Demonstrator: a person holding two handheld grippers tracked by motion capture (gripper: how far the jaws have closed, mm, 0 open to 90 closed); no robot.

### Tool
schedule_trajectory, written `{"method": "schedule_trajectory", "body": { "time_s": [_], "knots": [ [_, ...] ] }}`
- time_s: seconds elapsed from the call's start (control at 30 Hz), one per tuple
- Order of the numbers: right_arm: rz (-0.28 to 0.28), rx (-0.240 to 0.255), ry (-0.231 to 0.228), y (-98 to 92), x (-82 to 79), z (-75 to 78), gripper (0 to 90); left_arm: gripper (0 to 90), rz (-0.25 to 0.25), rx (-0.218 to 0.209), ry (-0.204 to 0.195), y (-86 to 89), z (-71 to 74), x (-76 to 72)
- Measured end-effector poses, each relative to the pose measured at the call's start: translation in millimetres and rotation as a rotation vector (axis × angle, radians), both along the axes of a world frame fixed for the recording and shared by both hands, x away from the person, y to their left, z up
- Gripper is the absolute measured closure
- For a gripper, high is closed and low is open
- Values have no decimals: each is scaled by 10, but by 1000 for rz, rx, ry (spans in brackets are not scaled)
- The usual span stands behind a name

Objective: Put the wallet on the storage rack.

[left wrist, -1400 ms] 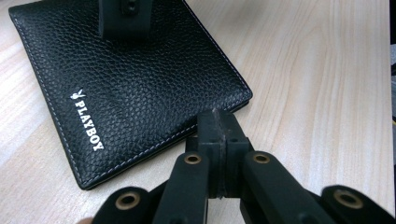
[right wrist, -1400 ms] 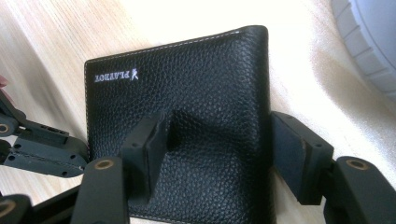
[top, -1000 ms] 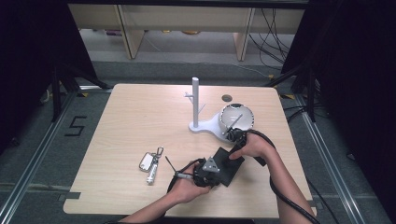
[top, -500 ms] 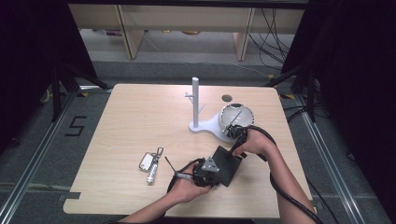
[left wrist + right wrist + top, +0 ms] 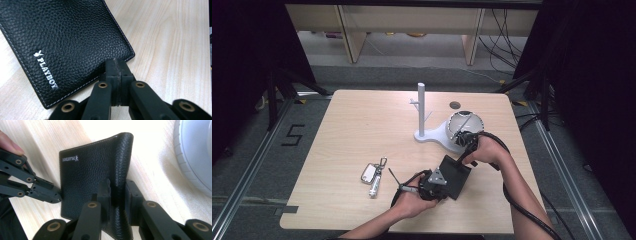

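Observation:
A black leather wallet [image 5: 455,176] with a white logo lies near the table's front edge, its far folded side curled upward. My right gripper [image 5: 463,156] has just been closing, and its jaws now pinch that raised fold [image 5: 119,182] between them. My left gripper [image 5: 437,181] is shut, pads together with nothing between them. Its tips [image 5: 117,66] rest on the wallet's [image 5: 67,42] near edge by a corner. In the right gripper view those tips [image 5: 56,195] touch the wallet's side.
A white stand with an upright post [image 5: 421,107] and a round white dish [image 5: 463,125] sits just beyond the right hand. A key bunch [image 5: 373,176] lies left of the left hand. A cable hole [image 5: 455,105] lies at the back. Cables trail from both grippers.
The right hand has shifted only slightly at the wallet's far side. The left hand, wallet and keys stay where they were.

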State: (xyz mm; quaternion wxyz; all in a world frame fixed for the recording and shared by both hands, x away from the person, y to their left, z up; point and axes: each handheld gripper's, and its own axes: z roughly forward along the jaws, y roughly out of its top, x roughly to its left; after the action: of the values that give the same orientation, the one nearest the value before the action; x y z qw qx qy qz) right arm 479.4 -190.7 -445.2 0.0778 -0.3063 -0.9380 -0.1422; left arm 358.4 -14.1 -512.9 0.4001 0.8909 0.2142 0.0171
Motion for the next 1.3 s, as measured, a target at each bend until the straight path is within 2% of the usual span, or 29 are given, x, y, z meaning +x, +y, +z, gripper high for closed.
{"method": "schedule_trajectory", "body": {
  "time_s": [0.1, 0.13, 0.23, 0.27, 0.33, 0.37, 0.4, 0.43, 0.47, 0.53, 0.57, 0.63, 0.73, 0.77, 0.8, 0.83, 0.93, 1.03, 1.07, 1.13, 1.17, 1.2, 1.23, 1.27, 1.3],
  "knots": [
    [-8, 0, 12, -5, -5, 24, 786, 839, 3, -8, 20, 24, 18, -26],
    [-7, 7, 8, -30, -7, 53, 791, 820, 12, -32, 14, 64, 65, -58],
    [-19, 15, 5, -34, -26, 91, 794, 809, 21, -53, 3, 133, 141, -86],
    [-9, 26, -12, -57, -29, 131, 797, 796, 20, -71, -7, 222, 215, -108],
    [4, 36, -31, -78, -32, 178, 801, 789, 26, -63, -27, 328, 288, -127],
    [13, 35, -43, -90, -30, 200, 802, 785, 26, -63, -27, 328, 288, -127],
    [7, 35, -46, -95, -42, 230, 804, 781, 25, -73, -39, 431, 347, -135],
    [7, 35, -46, -95, -42, 230, 804, 776, 25, -73, -39, 431, 347, -135],
    [13, 27, -69, -114, -55, 287, 806, 771, 19, -76, -35, 530, 401, -135],
    [23, 26, -82, -122, -53, 303, 807, 761, 37, -73, -45, 584, 428, -131],
    [21, 10, -104, -135, -65, 356, 808, 753, 61, -59, -64, 648, 457, -121],
    [-5, 27, -102, -121, -100, 406, 809, 742, 87, -56, -81, 815, 520, -108],
    [22, 10, -142, -138, -107, 470, 810, 731, 115, -65, -98, 987, 555, -89],
    [22, 5, -144, -140, -111, 485, 810, 727, 115, -65, -98, 987, 555, -89],
    [31, 8, -154, -146, -106, 491, 810, 723, 137, -70, -100, 1096, 567, -83],
    [31, 8, -154, -146, -106, 491, 810, 719, 137, -70, -100, 1096, 567, -83],
    [3, -4, -170, -166, -121, 515, 810, 717, 188, -105, -86, 1312, 551, -91],
    [14, -4, -188, -184, -122, 519, 810, 715, 219, -115, -84, 1433, 541, -109],
    [12, -10, -200, -196, -137, 532, 810, 715, 236, -126, -88, 1500, 534, -119],
    [23, -13, -216, -204, -151, 554, 811, 715, 301, -163, -90, 1723, 523, -155],
    [23, -13, -216, -204, -151, 554, 811, 717, 301, -163, -90, 1723, 523, -155],
    [17, -14, -234, -212, -171, 591, 811, 719, 323, -190, -88, 1796, 505, -164],
    [16, -17, -245, -216, -182, 615, 811, 719, 346, -205, -82, 1870, 486, -172],
    [22, -18, -258, -217, -187, 635, 811, 718, 399, -237, -61, 2002, 436, -190],
    [15, -19, -260, -214, -205, 658, 811, 716, 418, -246, -50, 2065, 410, -194]
  ]
}}
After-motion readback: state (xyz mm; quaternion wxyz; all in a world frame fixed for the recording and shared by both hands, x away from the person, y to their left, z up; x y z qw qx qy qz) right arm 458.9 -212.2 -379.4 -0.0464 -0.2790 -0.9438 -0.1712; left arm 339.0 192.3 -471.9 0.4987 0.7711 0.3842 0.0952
